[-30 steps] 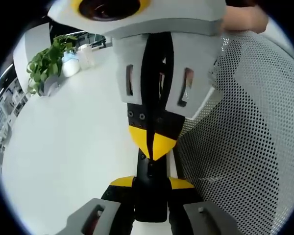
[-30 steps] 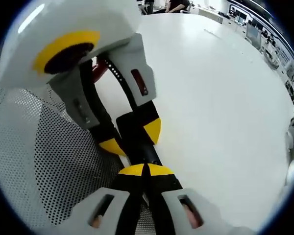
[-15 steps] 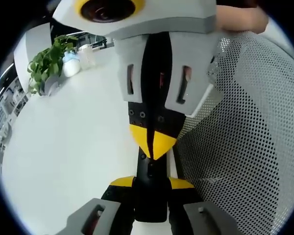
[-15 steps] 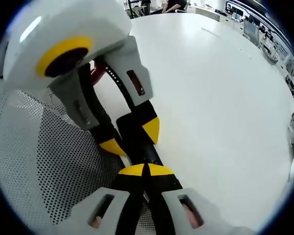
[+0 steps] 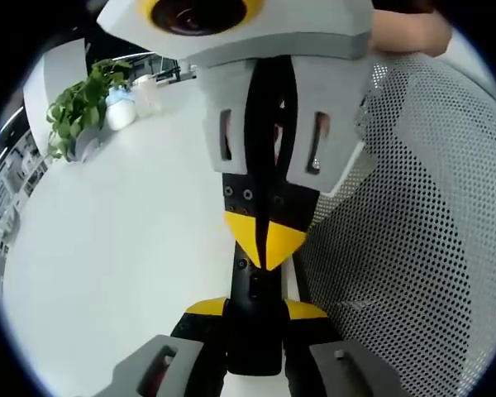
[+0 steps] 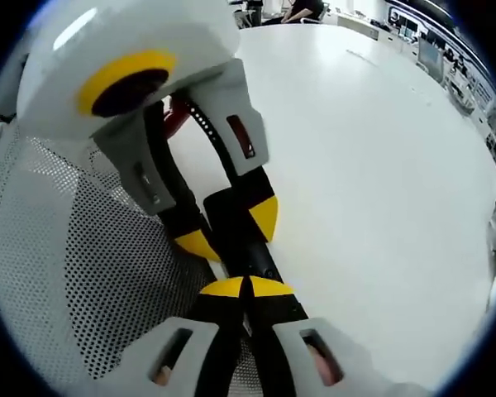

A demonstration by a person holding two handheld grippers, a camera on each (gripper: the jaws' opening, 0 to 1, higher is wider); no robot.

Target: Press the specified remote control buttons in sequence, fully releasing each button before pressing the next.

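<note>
I stand by a big white table (image 5: 107,248). It is smooth and shiny, and it runs far across the room. At its far edge sits a green plant (image 5: 78,112) in a grey pot, with a white bottle (image 5: 120,107) just beside it.

Next to the table is a chair with a white mesh back (image 5: 413,248) full of little holes. Both tools are close to it.

The left gripper (image 5: 255,310) has its two yellow pads pressed on the sides of a thin black remote (image 5: 253,285). The remote sits tight between them and sticks out forward, over the table edge and next to the mesh.

The right gripper (image 5: 264,244) comes in from the other way. Its two yellow tips are squeezed together into one point with nothing between them, and that point sits on the top of the remote. It looks like it is touching, but I cannot see which button is under it. A hand (image 5: 409,33) shows behind that tool.

From the right gripper view the table (image 6: 380,165) spreads wide and bare. The right gripper (image 6: 244,288) has its tips together at the end of the remote (image 6: 252,260), and the left gripper (image 6: 231,231) grips the remote from the far side. The mesh back (image 6: 83,273) is beside them. Far off there are desks with screens (image 6: 430,50) — a busy office — and a person (image 6: 302,10) sits at the end of the table.
</note>
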